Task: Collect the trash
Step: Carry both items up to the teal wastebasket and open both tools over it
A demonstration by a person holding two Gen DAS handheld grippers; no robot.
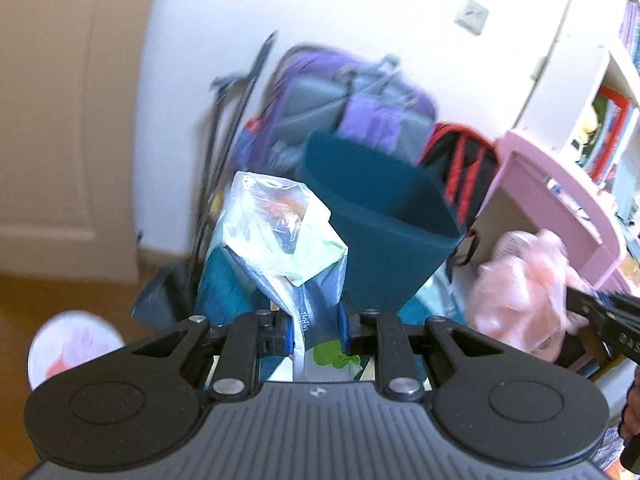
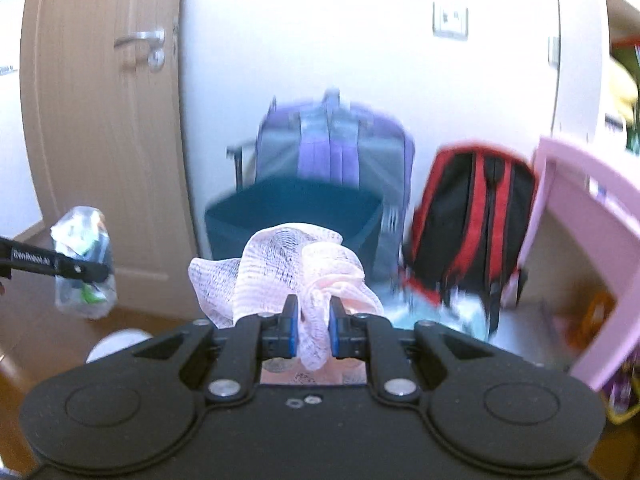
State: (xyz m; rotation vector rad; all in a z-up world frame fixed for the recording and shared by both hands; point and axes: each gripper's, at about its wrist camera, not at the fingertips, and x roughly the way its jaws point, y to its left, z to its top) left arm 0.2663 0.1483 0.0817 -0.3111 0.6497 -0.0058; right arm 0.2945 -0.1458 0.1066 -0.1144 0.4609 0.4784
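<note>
My left gripper (image 1: 318,330) is shut on a clear plastic bag (image 1: 280,232) with green and white scraps inside; the bag stands up between the blue pads. That same bag (image 2: 84,264) hangs at the left of the right wrist view, on the left gripper's black finger. My right gripper (image 2: 313,322) is shut on a bunch of pale pink netting (image 2: 288,268), which billows above the pads. The netting (image 1: 524,280) also shows at the right of the left wrist view. A dark teal bin (image 1: 384,216) stands open just beyond both grippers, also seen as the teal bin (image 2: 292,212).
A purple and grey suitcase (image 2: 332,148) leans on the white wall behind the bin. A red and black backpack (image 2: 472,216) stands beside it, next to a pink shelf unit (image 2: 592,232). A wooden door (image 2: 104,120) is at left. A white round tub (image 1: 74,346) lies on the wooden floor.
</note>
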